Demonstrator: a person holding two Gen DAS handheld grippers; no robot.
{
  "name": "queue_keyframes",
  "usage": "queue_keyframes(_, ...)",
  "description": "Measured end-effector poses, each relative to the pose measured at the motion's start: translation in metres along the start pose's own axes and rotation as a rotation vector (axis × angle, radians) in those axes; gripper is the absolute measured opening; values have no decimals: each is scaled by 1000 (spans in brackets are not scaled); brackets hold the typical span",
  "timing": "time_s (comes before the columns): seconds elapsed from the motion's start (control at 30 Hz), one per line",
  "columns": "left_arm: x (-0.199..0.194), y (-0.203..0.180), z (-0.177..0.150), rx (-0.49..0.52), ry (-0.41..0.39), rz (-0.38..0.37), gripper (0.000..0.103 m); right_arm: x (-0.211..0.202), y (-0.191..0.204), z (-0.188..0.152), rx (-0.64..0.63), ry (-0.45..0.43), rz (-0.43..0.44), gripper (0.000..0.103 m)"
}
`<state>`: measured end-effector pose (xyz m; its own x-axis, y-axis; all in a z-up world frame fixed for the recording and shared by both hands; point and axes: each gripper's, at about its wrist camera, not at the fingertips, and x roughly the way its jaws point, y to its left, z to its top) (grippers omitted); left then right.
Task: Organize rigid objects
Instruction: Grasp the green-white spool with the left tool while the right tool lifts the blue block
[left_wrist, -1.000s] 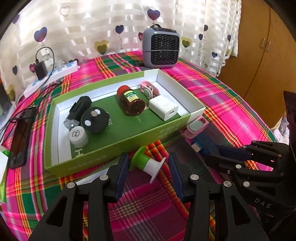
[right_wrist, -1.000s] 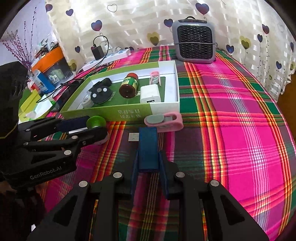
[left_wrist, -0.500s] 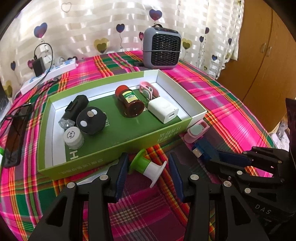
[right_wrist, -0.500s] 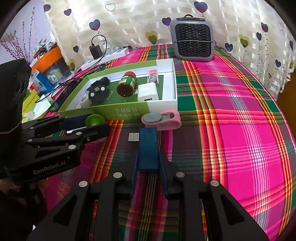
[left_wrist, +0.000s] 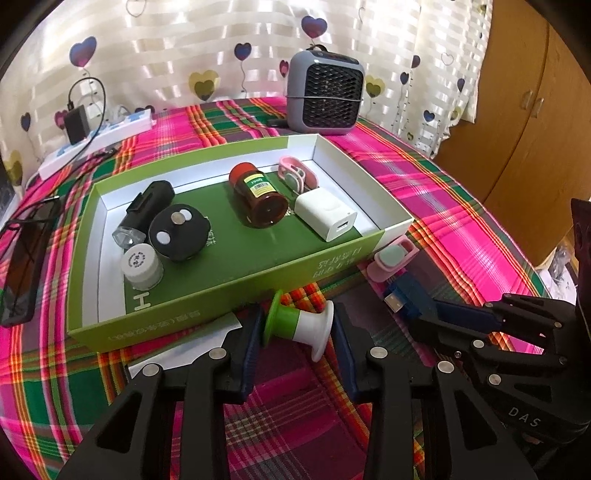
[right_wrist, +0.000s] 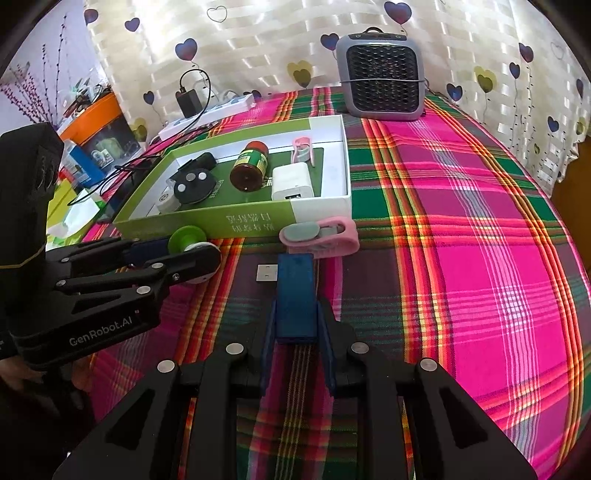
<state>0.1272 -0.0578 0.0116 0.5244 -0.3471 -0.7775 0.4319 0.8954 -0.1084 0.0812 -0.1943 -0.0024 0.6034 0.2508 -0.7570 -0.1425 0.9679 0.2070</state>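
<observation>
While right tool (right_wrist: 295, 328) clamps blue adapter (right_wrist: 295, 295), left tool (left_wrist: 295, 332) closing around spool (left_wrist: 299, 326).

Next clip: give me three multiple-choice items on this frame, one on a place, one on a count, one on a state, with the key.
1. Where does the pink clip outside the box lie?
A. against the green box's front wall
B. on the fan heater
C. inside the box

2. How many objects lie inside the box?
A. three
B. six
C. nine

3. What does the right claw hold?
A. nothing
B. the white charger
C. the blue USB drive

Key: 1 A, the clip rests on the cloth beside that wall. 2 B, black light, round black piece, white cap, brown bottle, pink clip, charger. 3 C, both pads press the drive's sides.
</observation>
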Motion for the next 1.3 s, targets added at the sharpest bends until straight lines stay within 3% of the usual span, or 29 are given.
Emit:
queue_keyframes(0.83,-9,-3,-1,5,-19,5,35,-3,0,-1,-3,-11,2,23)
queue_keyframes(1.3,-32,-8,0,18,-67,6,35,-16,4,7,-21,-45,-2,23)
